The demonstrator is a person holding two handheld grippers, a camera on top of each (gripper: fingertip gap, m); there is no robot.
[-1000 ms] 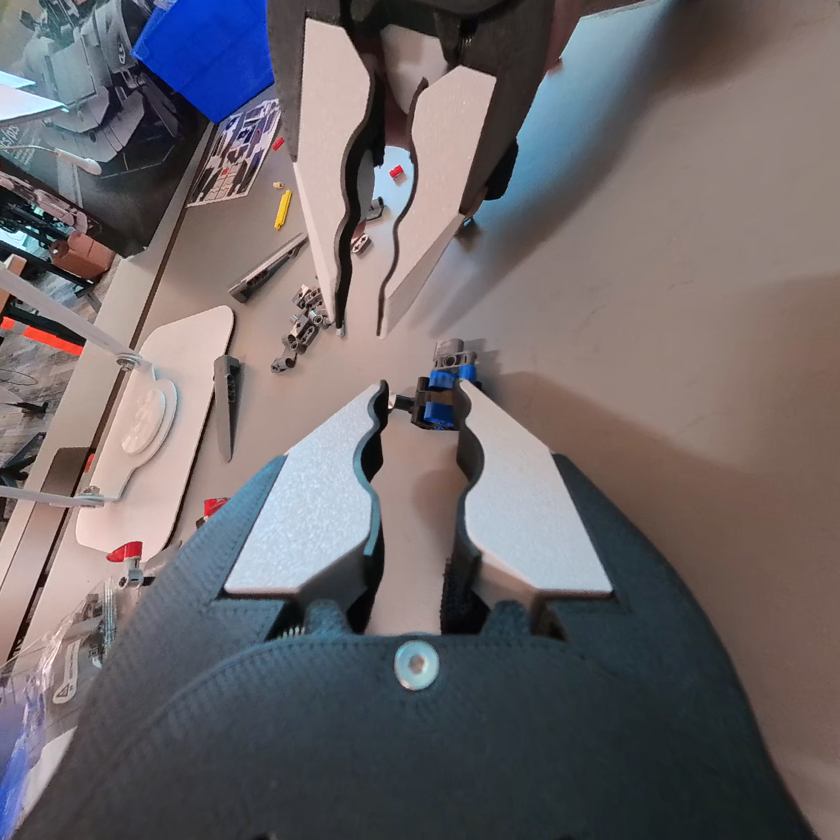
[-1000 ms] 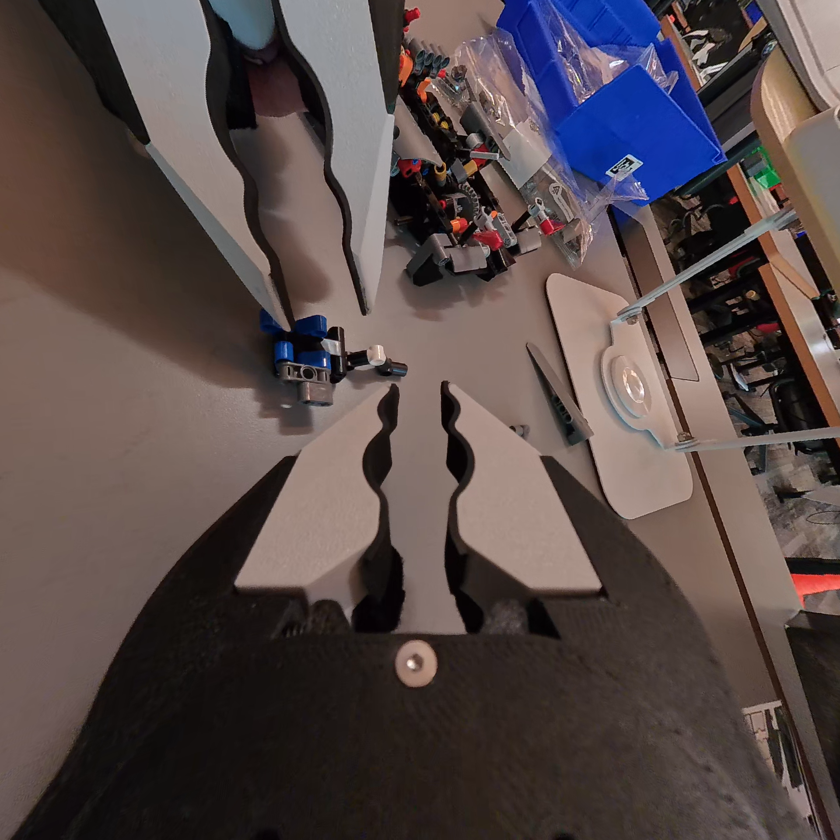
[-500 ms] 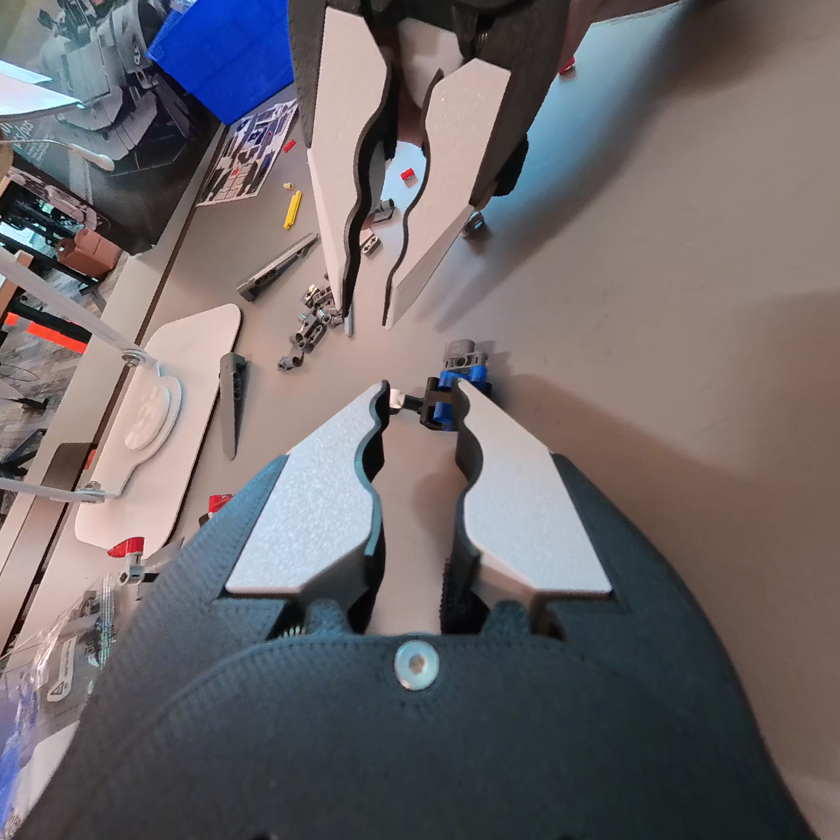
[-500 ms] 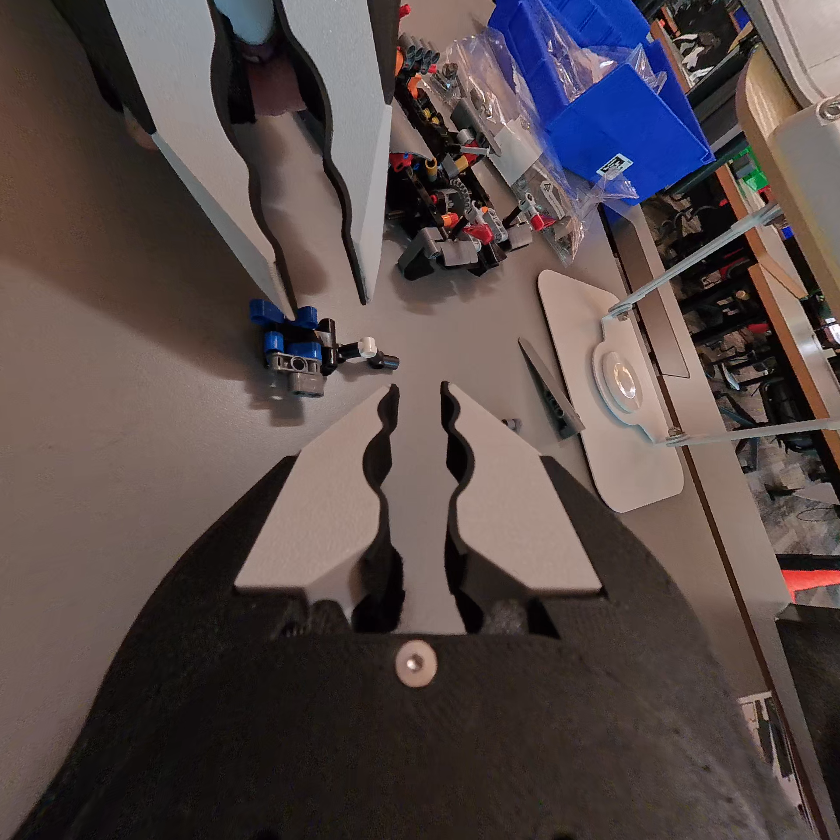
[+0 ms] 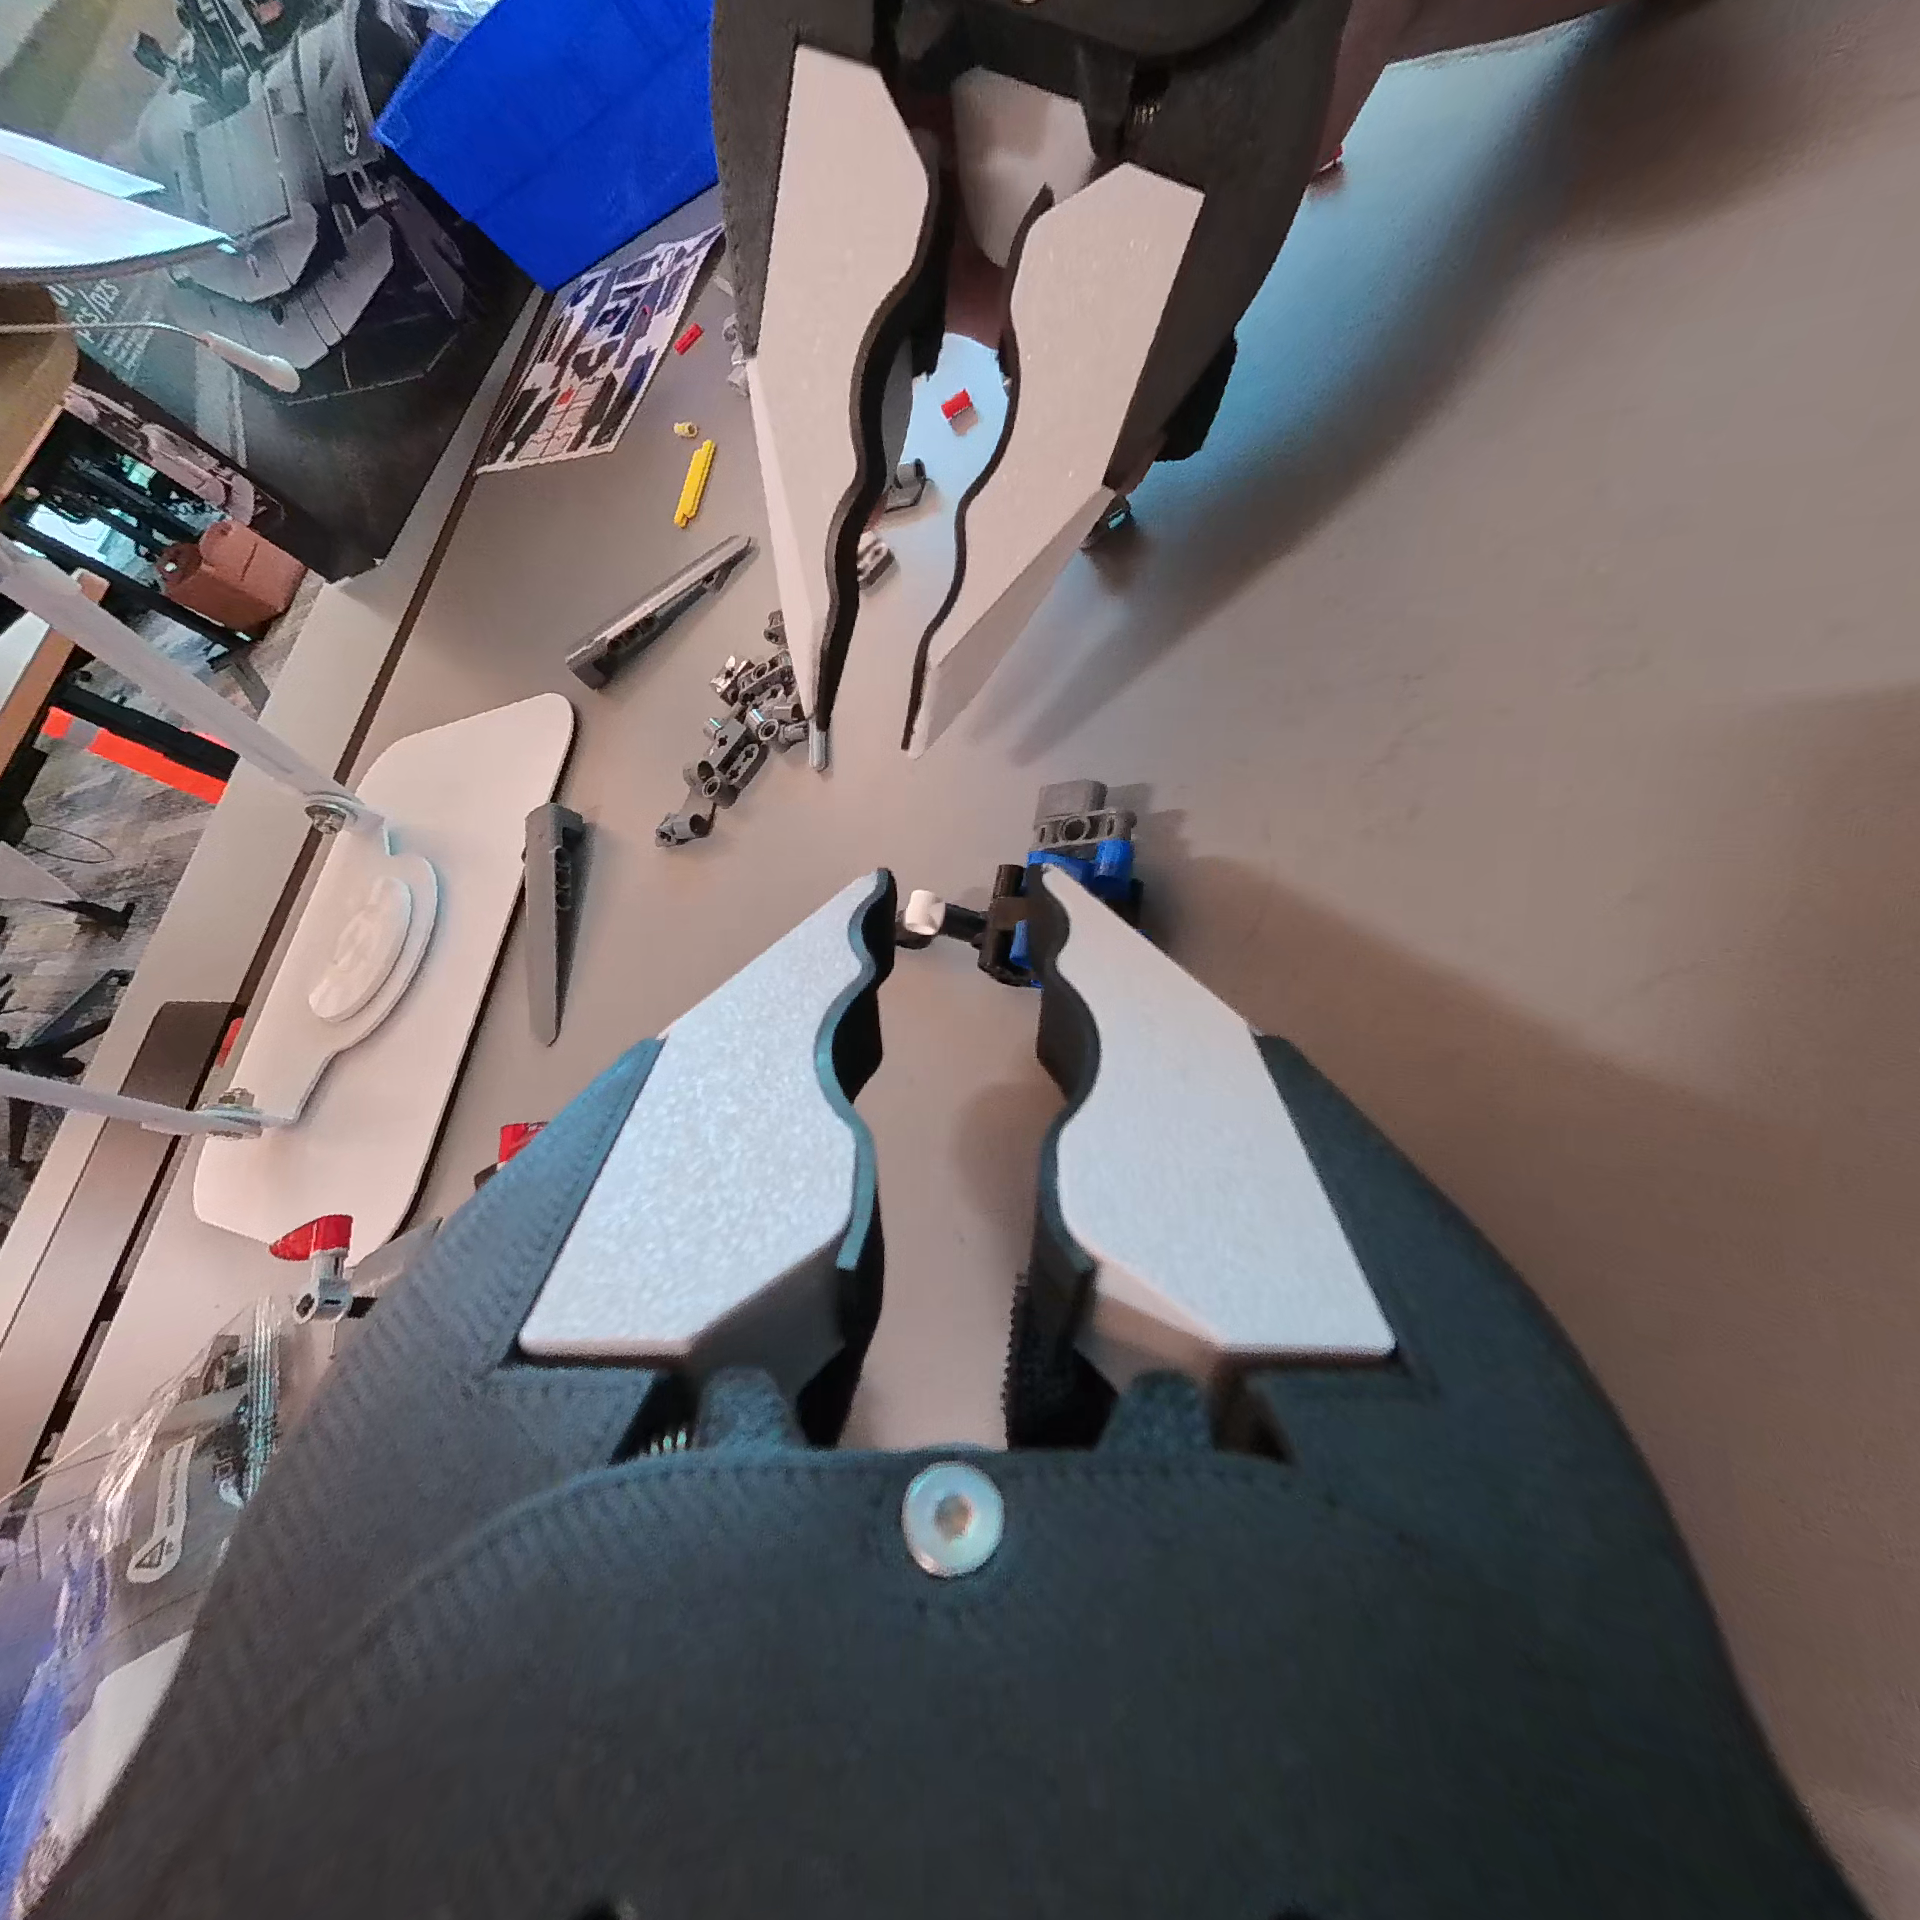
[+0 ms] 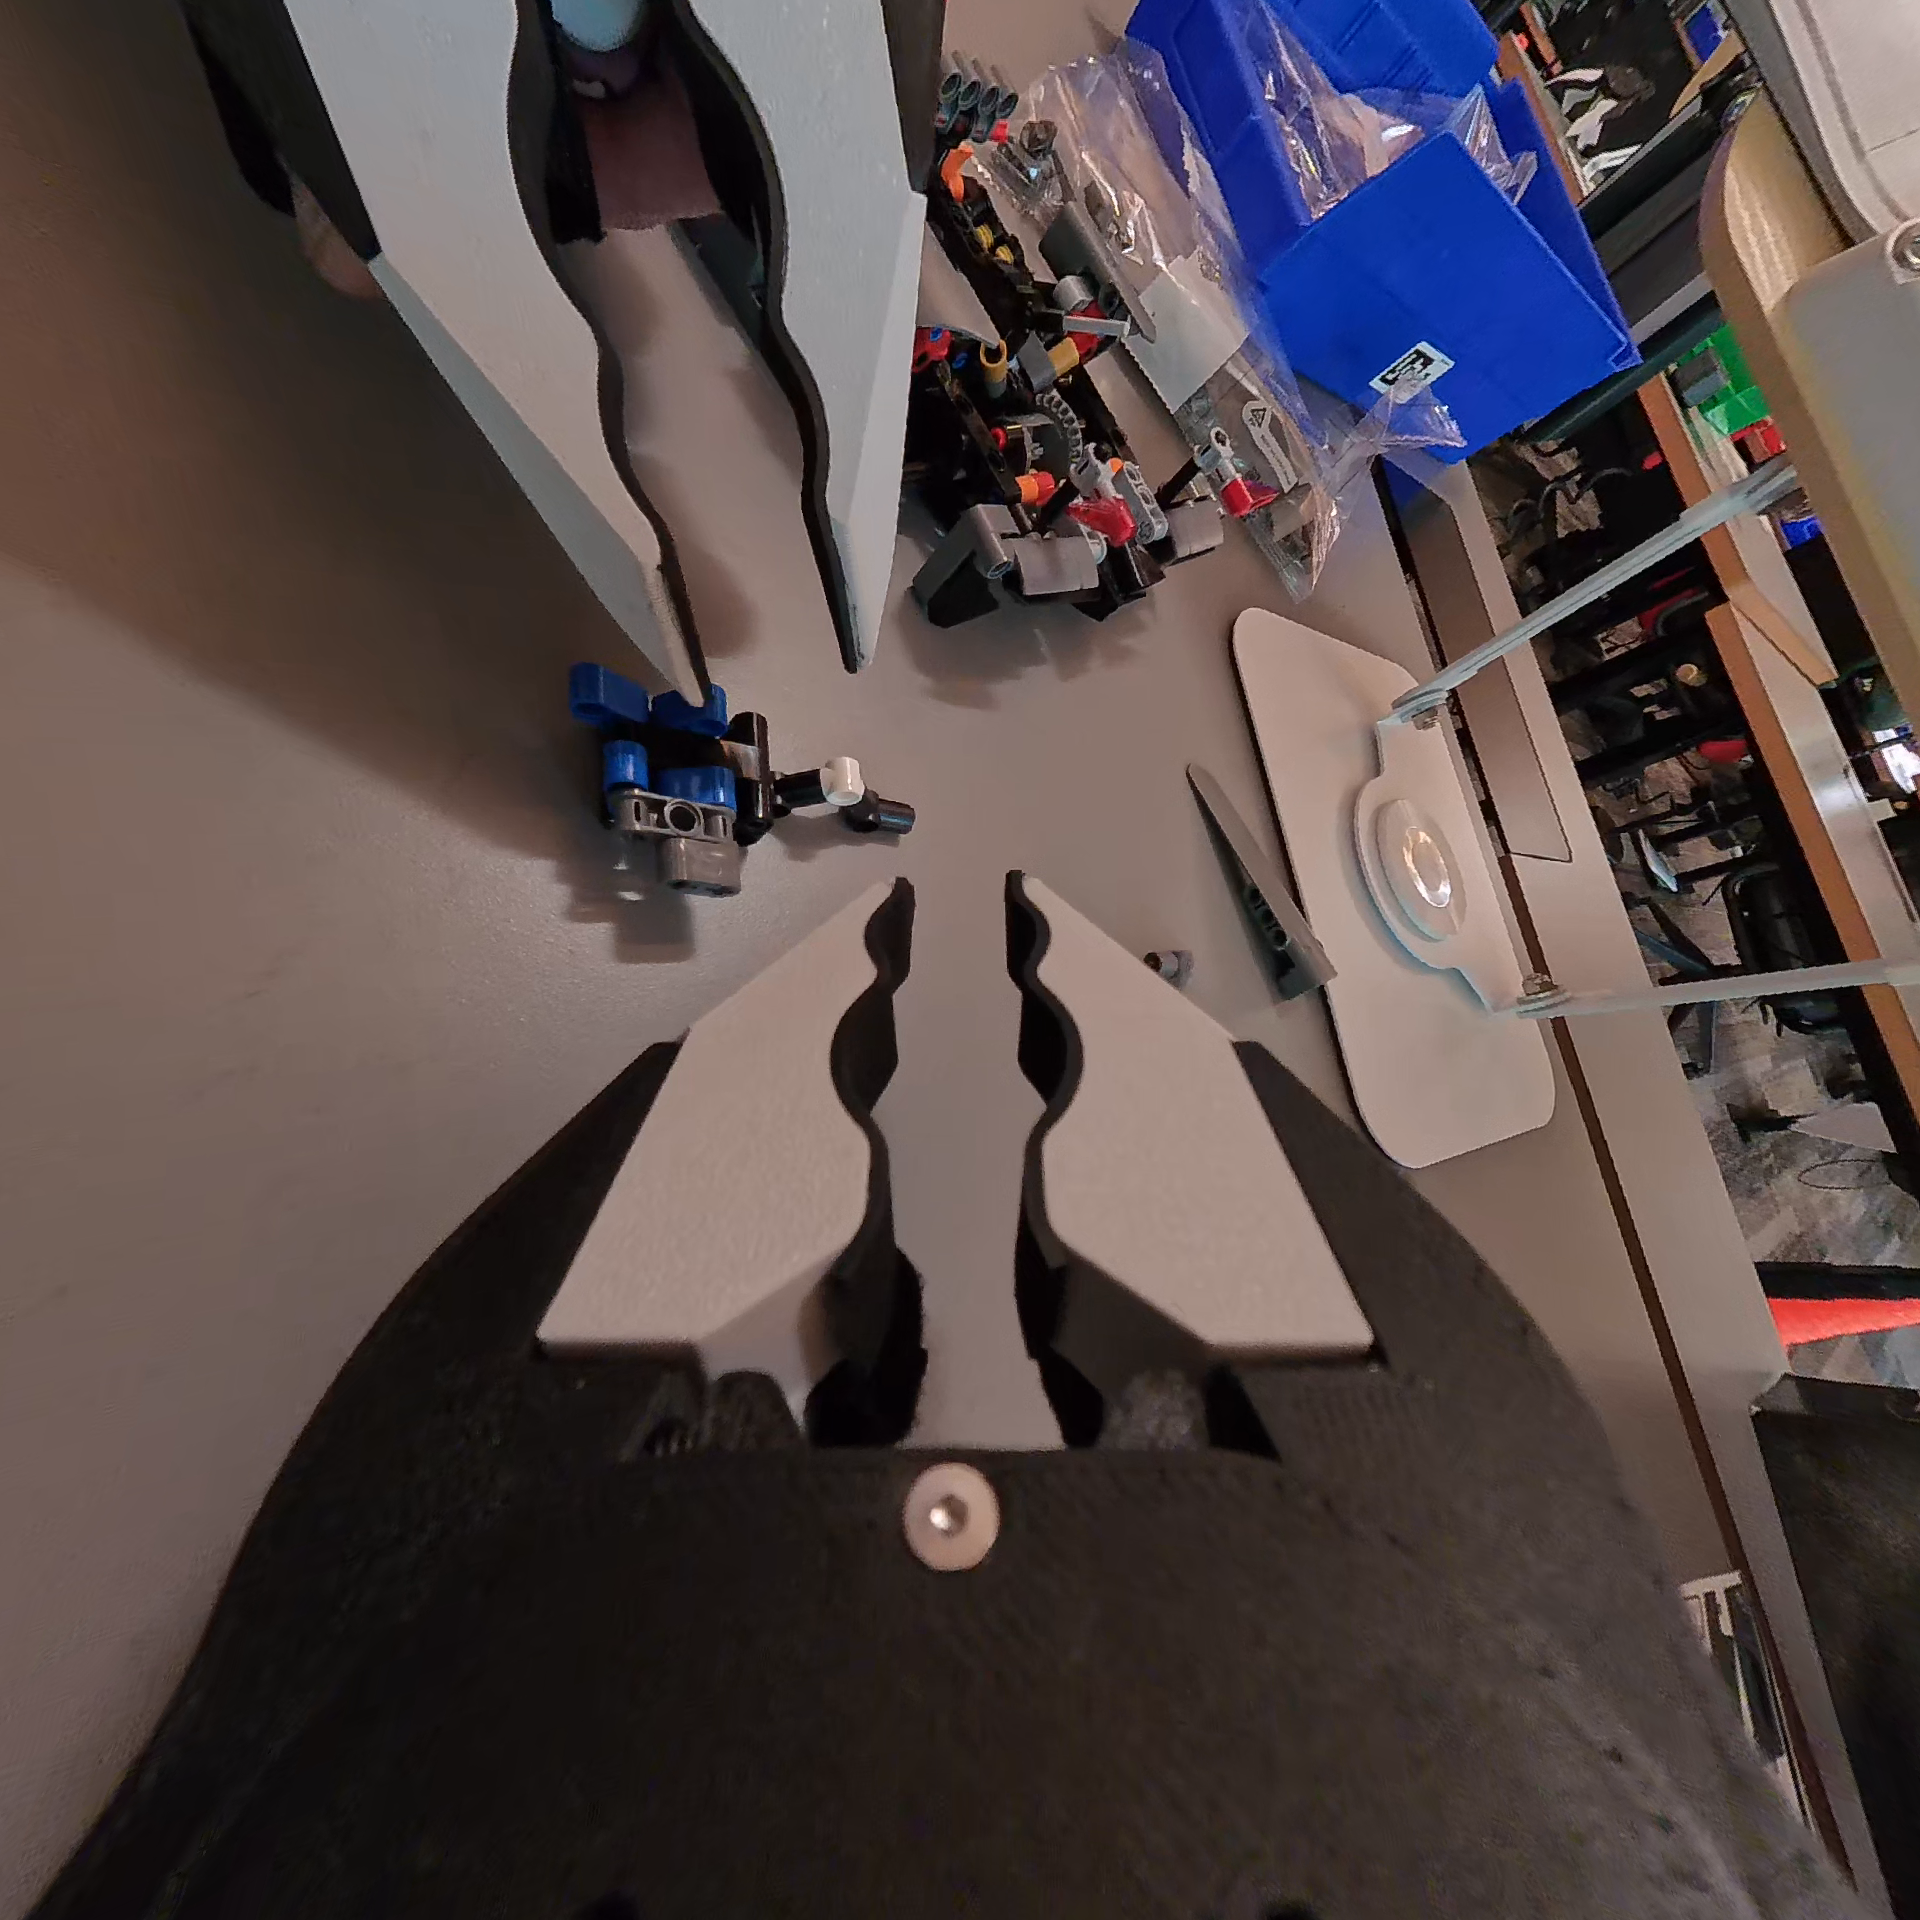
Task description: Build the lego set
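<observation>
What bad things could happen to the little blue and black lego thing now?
The left hand-held gripper is open with one fingertip touching the small blue assembly, so it might shove it along the table instead of gripping. The thin arm with the white piece sticks out and could snap off if squeezed.

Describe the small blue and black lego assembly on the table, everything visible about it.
The small lego assembly lies flat on the grey table: blue connector pieces, a black core, a grey holed beam along one edge, and a thin black arm carrying a white piece and a black end. One finger of the open left gripper meets its blue end; the right gripper stays clear.
</observation>
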